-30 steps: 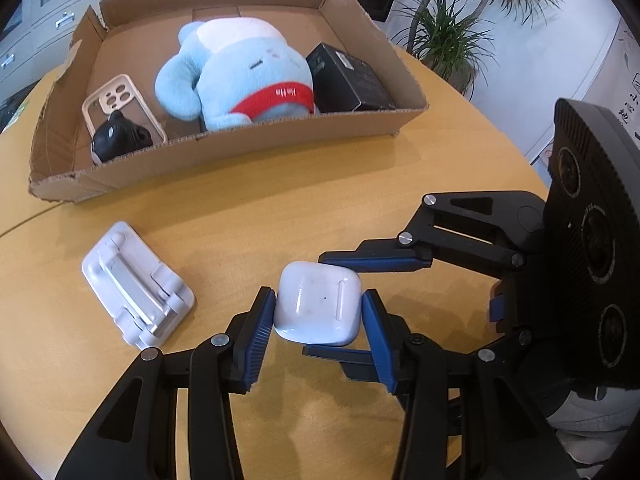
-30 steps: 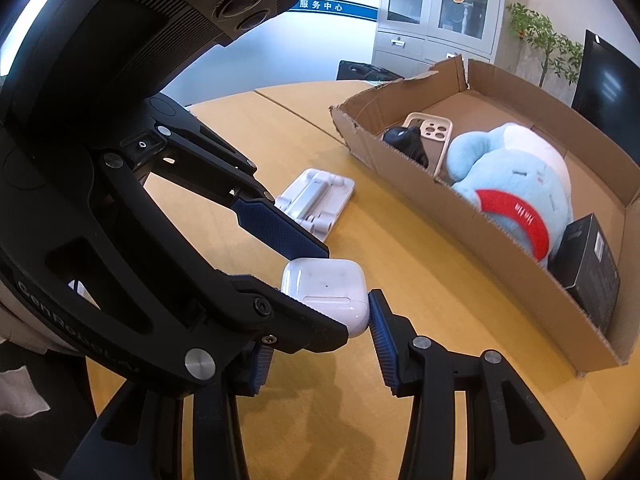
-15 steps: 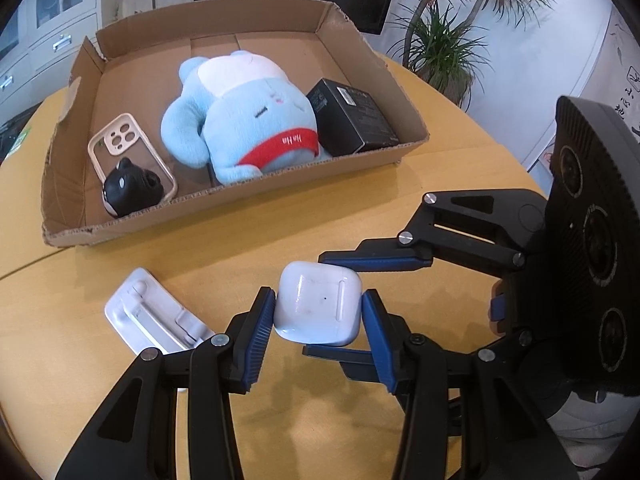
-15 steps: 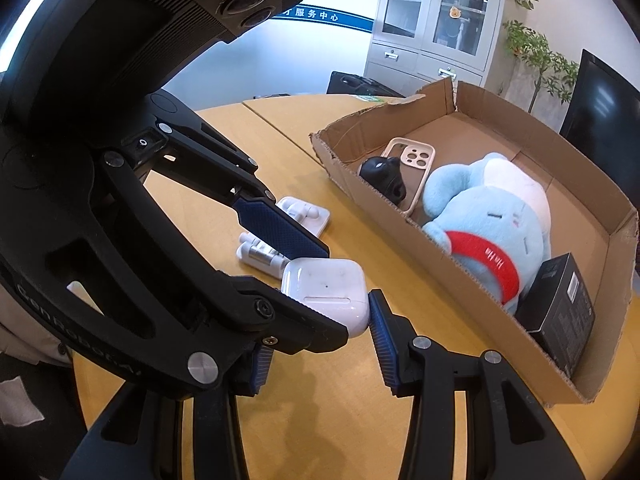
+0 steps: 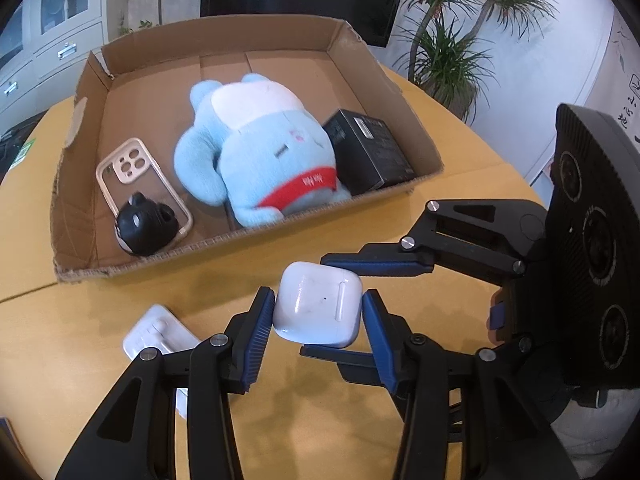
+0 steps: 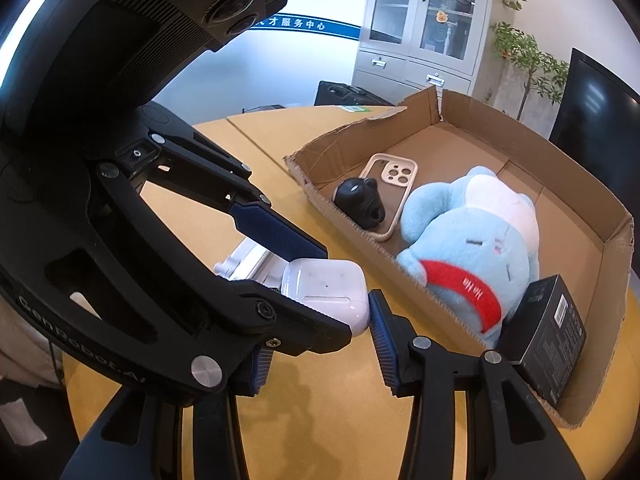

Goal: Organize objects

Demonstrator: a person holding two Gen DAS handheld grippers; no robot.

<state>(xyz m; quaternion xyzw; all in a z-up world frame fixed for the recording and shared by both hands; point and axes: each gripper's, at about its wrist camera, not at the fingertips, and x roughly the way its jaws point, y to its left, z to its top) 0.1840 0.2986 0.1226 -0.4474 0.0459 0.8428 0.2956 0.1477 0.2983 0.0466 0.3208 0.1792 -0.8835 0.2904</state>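
Observation:
A white earbuds case [image 5: 318, 306] hangs above the yellow table, just short of the cardboard box [image 5: 224, 240]. My left gripper [image 5: 318, 312] is shut on its two sides, blue pads pressed against it. My right gripper [image 5: 356, 310] comes in from the right and clamps the same case from above and below. In the right wrist view the case [image 6: 324, 292] sits between my right gripper [image 6: 320, 332] and the left gripper [image 6: 300, 276]; the right gripper's near finger is hidden behind the left one.
The box [image 6: 360, 236] holds a blue plush toy [image 5: 260, 148], a black carton [image 5: 368, 152], a phone case [image 5: 132, 172] and a small black object [image 5: 146, 228]. A white folding stand [image 5: 160, 332] lies on the table beneath the left gripper. Plants and cabinets stand behind.
Both grippers have risen with the earbuds case and moved toward the box. The white stand has slid down and partly behind the left gripper's fingers.

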